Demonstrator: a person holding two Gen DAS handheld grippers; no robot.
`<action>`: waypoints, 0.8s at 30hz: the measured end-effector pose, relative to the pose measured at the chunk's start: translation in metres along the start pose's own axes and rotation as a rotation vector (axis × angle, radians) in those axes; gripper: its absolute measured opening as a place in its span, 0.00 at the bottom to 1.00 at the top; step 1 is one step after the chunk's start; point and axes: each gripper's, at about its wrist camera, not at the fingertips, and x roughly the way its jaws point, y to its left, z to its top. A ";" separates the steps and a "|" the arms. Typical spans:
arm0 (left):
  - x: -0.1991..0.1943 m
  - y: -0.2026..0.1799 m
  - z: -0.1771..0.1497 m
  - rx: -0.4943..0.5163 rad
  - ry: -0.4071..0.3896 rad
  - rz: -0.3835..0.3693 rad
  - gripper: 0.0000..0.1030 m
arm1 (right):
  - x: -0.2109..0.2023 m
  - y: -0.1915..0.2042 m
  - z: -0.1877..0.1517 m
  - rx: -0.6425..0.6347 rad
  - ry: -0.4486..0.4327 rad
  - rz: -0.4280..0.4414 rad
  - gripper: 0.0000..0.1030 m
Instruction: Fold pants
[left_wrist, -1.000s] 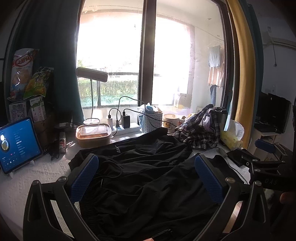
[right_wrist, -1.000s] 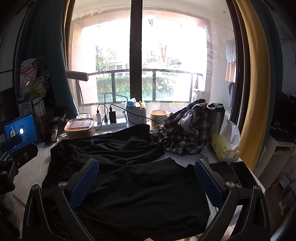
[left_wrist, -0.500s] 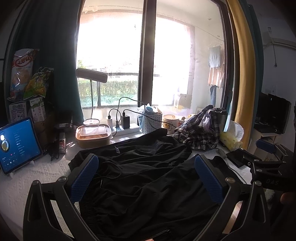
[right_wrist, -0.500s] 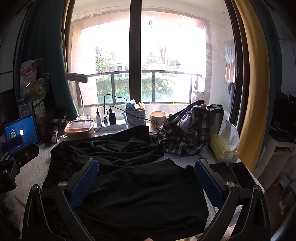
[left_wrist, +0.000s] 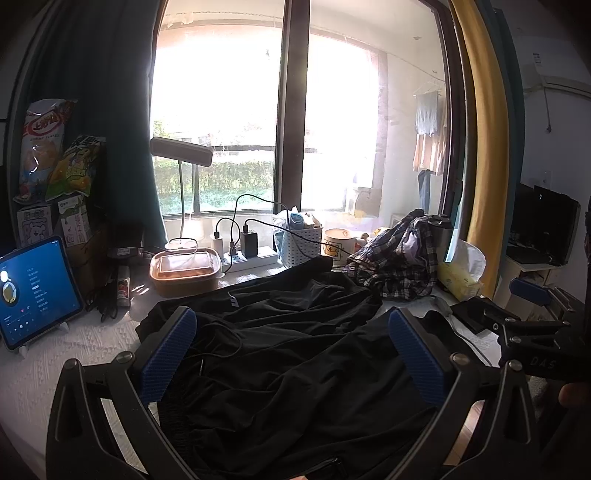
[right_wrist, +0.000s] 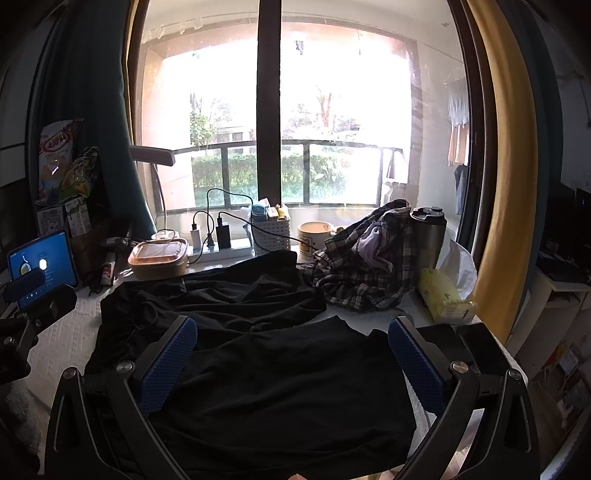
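Left claw (left_wrist: 291, 350) and right claw (right_wrist: 291, 350): both spread wide, gripping nothing, above black pants (left_wrist: 295, 350) lying rumpled on the white tabletop (left_wrist: 55, 369). Left view alone shows the drawstring (left_wrist: 218, 345); right view alone shows the pants' right edge and the whole tumbler (right_wrist: 428, 232).

Both wrist views look low across the pants (left_wrist: 280, 354) toward the window (right_wrist: 269, 110), side by side.
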 end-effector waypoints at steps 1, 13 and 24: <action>0.000 0.000 0.000 0.000 0.001 -0.001 1.00 | 0.000 0.000 0.000 0.000 0.001 0.000 1.00; 0.000 -0.001 0.002 0.001 0.002 -0.004 1.00 | 0.000 0.001 -0.001 -0.003 0.000 0.003 1.00; -0.002 0.001 0.001 0.009 0.001 0.002 1.00 | 0.001 0.003 -0.001 -0.004 0.002 0.007 1.00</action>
